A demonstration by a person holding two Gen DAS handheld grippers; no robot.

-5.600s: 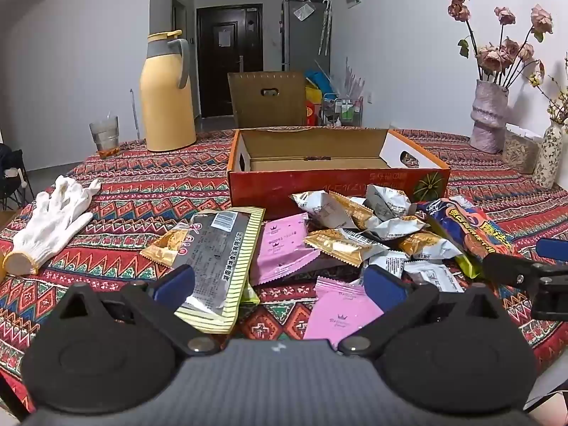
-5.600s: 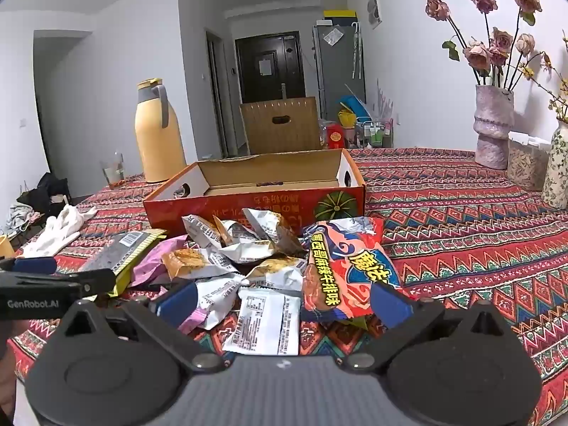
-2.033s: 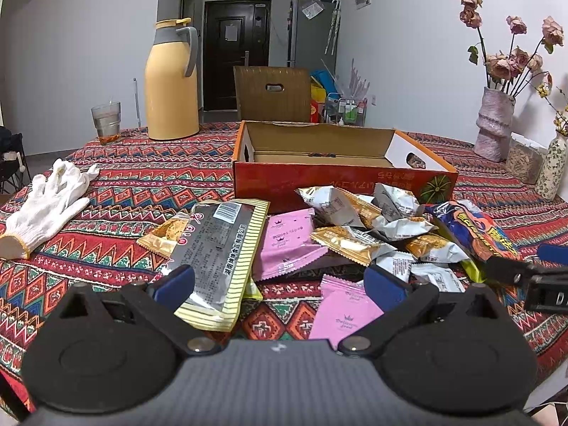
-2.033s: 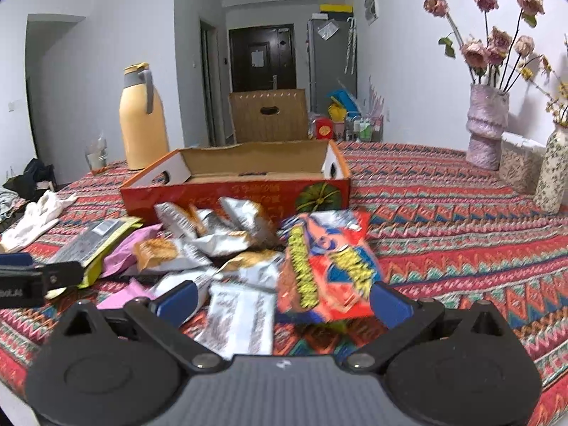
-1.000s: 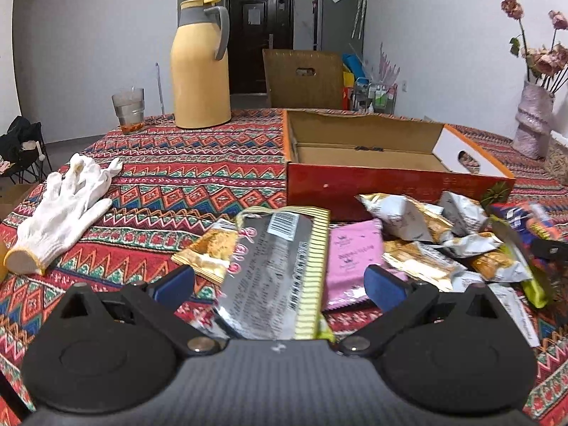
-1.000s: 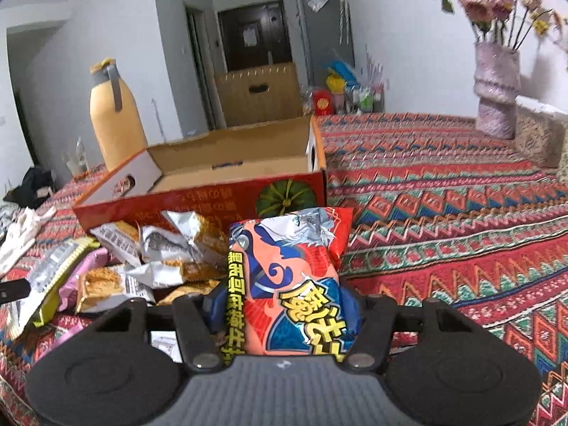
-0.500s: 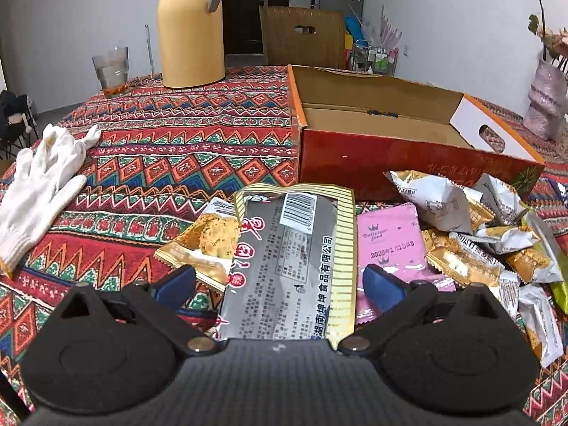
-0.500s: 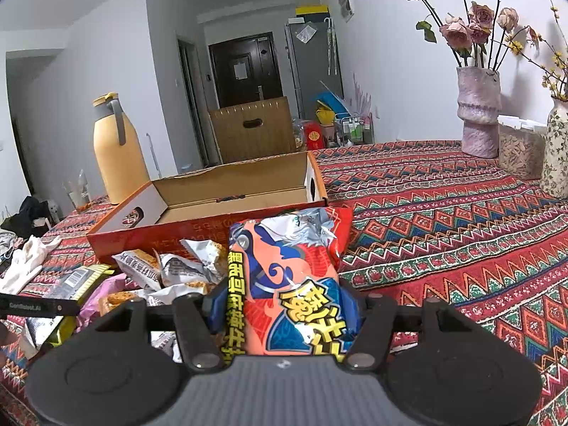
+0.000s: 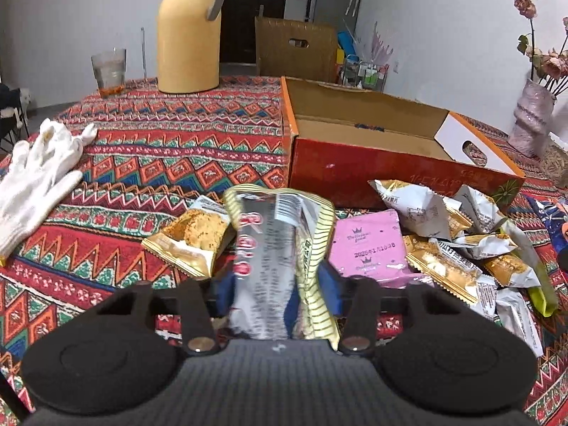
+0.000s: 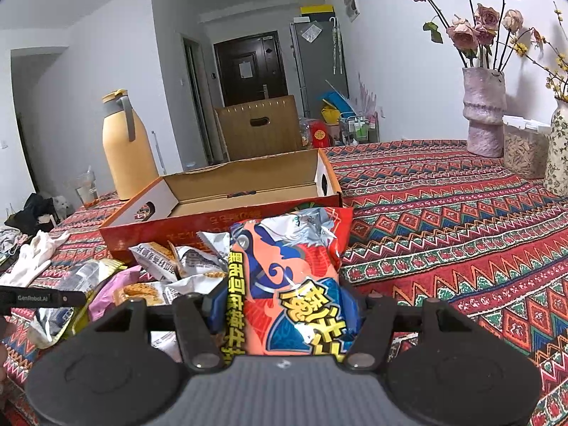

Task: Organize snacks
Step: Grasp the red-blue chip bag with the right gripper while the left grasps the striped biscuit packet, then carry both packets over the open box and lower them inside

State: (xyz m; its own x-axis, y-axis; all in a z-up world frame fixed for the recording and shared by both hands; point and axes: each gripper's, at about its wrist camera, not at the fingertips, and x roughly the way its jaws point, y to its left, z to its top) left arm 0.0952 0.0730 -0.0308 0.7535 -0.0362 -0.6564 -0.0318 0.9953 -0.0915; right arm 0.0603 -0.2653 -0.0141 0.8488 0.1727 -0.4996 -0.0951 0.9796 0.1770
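Observation:
The jaws of my left gripper are closing on a silver packet with yellow striped edges; the pads press its sides and it buckles upward. My right gripper is shut on a puffy orange and blue snack bag, held just above the table in front of the open red cardboard box. That box looks empty inside. A pile of small silver and gold snack packets and a pink packet lie between the grippers and the box.
A white glove lies at the left. A yellow thermos jug and a glass stand at the back left. Vases with dried flowers and a clear container stand at the far right. A patterned cloth covers the table.
The left jaws have gone from wide open to pressed on the silver packet, which now crumples between them. The right gripper still holds the orange bag, much as before.

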